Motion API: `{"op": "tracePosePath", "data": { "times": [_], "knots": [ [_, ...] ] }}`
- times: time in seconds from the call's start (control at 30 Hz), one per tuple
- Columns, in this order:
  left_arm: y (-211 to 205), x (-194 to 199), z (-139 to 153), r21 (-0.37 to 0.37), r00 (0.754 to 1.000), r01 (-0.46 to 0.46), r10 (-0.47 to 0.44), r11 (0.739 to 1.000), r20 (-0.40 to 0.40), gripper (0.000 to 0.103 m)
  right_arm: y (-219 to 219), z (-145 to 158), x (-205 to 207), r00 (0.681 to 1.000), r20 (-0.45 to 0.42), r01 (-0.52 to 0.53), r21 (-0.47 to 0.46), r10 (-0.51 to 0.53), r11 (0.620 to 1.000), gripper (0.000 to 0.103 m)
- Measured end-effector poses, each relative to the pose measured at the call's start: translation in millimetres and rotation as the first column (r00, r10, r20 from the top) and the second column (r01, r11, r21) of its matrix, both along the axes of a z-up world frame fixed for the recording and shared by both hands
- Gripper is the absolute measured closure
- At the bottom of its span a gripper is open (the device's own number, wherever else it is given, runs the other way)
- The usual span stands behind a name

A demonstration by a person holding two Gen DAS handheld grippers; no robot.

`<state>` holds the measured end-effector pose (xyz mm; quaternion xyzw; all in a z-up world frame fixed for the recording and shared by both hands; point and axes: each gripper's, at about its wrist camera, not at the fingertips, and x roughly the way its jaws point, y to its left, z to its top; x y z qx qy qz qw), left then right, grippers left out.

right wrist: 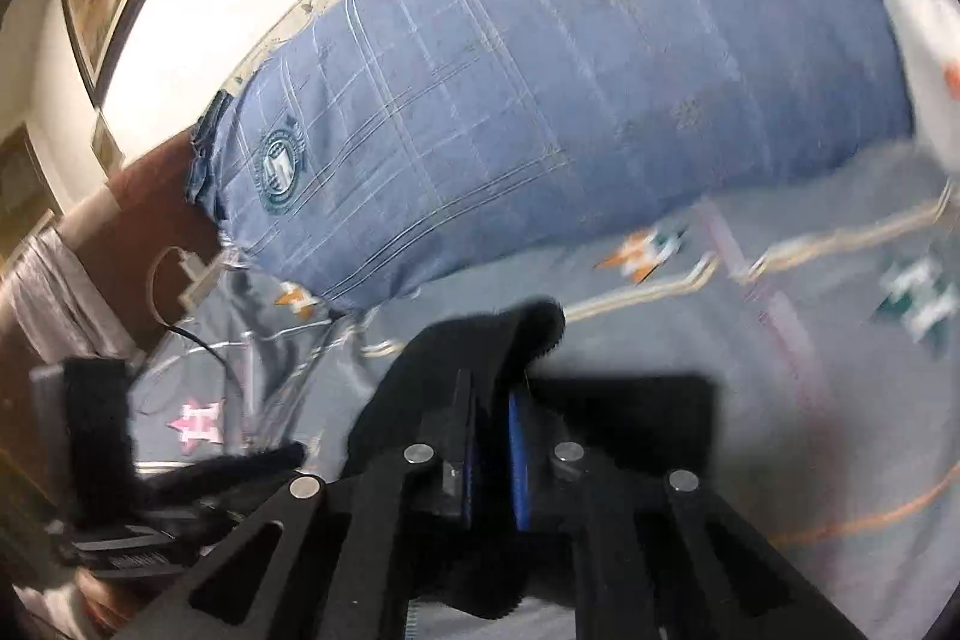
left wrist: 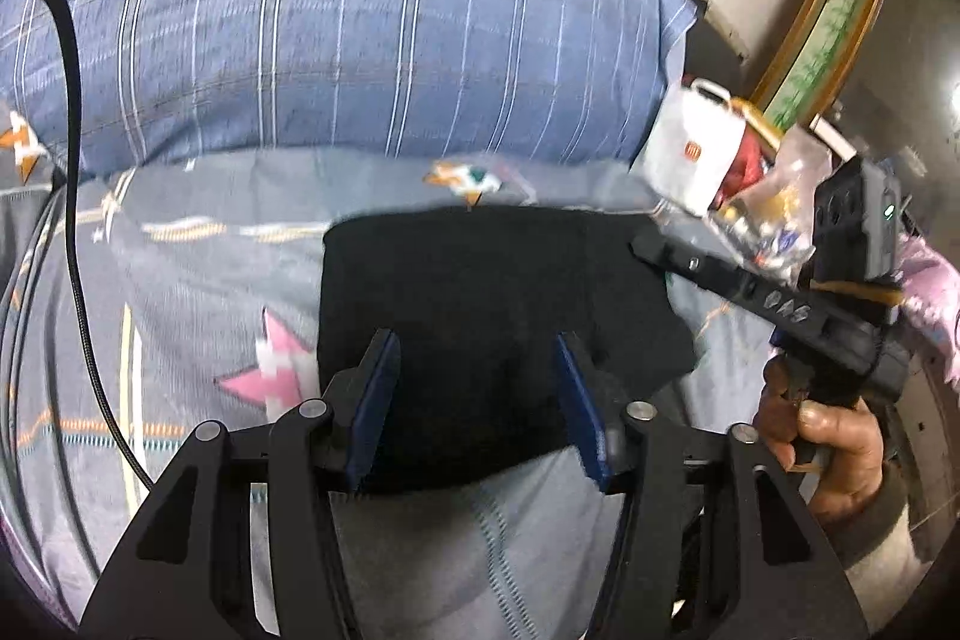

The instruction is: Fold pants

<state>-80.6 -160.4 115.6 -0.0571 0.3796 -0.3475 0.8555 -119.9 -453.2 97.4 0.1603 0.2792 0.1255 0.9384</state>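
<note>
The black pants [left wrist: 480, 316] lie folded in a rough square on the grey patterned bedsheet [left wrist: 198, 292]. My left gripper [left wrist: 477, 388] is open, its blue pads [left wrist: 375, 400] apart just above the near edge of the pants, holding nothing. My right gripper [right wrist: 489, 436] is shut on a fold of the black pants [right wrist: 480, 346], which bunches up over its fingers. In the left wrist view the right gripper [left wrist: 639, 244] reaches in from the right to the far right corner of the pants.
A large blue striped pillow [left wrist: 360, 16] lies behind the pants against the wall. A white bag [left wrist: 690, 154] and clutter sit at the right bed edge. A black cable [left wrist: 72, 220] runs along the left. The other gripper's body [right wrist: 96, 436] is at left.
</note>
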Motion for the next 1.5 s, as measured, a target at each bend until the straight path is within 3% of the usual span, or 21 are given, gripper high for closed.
{"op": "tracePosePath", "data": {
  "times": [0.13,0.23,0.4,0.57,0.63,0.7,0.8,0.9,0.97,1.0,1.1,1.23,1.37,1.5],
  "knots": [
    [-23,9,-20,0.071,1.000,0.014,-0.014,0.997,-0.003,0.046,-3,-20,13,0.996,-0.079,0.042,-0.093,-0.050,0.995,0.099],
    [-41,16,-47,0.167,0.999,0.019,-0.010,0.986,-0.051,0.046,6,-51,32,0.986,-0.149,0.055,-0.163,-0.079,0.985,0.099],
    [-41,16,-48,0.164,0.999,0.005,0.003,0.986,-0.045,0.046,1,-48,30,0.987,-0.132,0.069,-0.140,-0.088,0.988,0.099],
    [-38,23,-36,0.146,0.999,-0.022,0.028,0.989,-0.042,0.046,7,-26,43,0.991,-0.092,0.076,-0.226,-0.099,0.971,0.099],
    [-40,24,-40,0.154,0.998,-0.020,0.029,0.988,-0.058,0.044,5,-31,50,0.987,-0.109,0.091,-0.248,-0.122,0.964,0.099],
    [-43,23,-47,0.175,0.998,-0.008,0.020,0.984,-0.066,0.044,1,-47,56,0.980,-0.159,0.087,-0.207,-0.121,0.974,0.099],
    [-43,20,-48,0.182,0.999,-0.013,0.022,0.983,-0.047,0.044,-10,-51,47,0.979,-0.161,0.110,-0.123,-0.129,0.986,0.096],
    [-39,21,-42,0.165,0.998,-0.012,0.022,0.986,-0.059,0.044,-18,-33,21,0.980,-0.132,0.136,-0.100,-0.149,0.986,0.086],
    [-38,21,-35,0.165,0.999,-0.030,0.036,0.986,-0.028,0.044,-17,-22,4,0.984,-0.120,0.121,-0.104,-0.133,0.987,0.068],
    [-39,21,-33,0.172,0.999,-0.039,0.041,0.984,-0.008,0.044,-13,-19,-2,0.987,-0.114,0.101,-0.111,-0.114,0.989,0.066],
    [-44,23,-33,0.189,0.999,-0.046,0.046,0.981,0.003,0.044,8,-11,-15,0.993,-0.097,0.051,-0.166,-0.068,0.985,0.066],
    [-47,25,-43,0.210,0.998,-0.057,0.062,0.976,-0.013,0.044,24,-13,-17,0.994,-0.102,0.012,-0.157,-0.028,0.987,0.066],
    [-49,23,-50,0.225,0.998,-0.063,0.067,0.972,-0.007,0.044,30,-32,-15,0.985,-0.167,0.010,-0.220,-0.048,0.975,0.066],
    [-53,22,-51,0.240,0.998,-0.065,0.066,0.969,0.002,0.044,23,-53,-19,0.977,-0.206,0.009,-0.197,-0.051,0.980,0.066]
  ]
}}
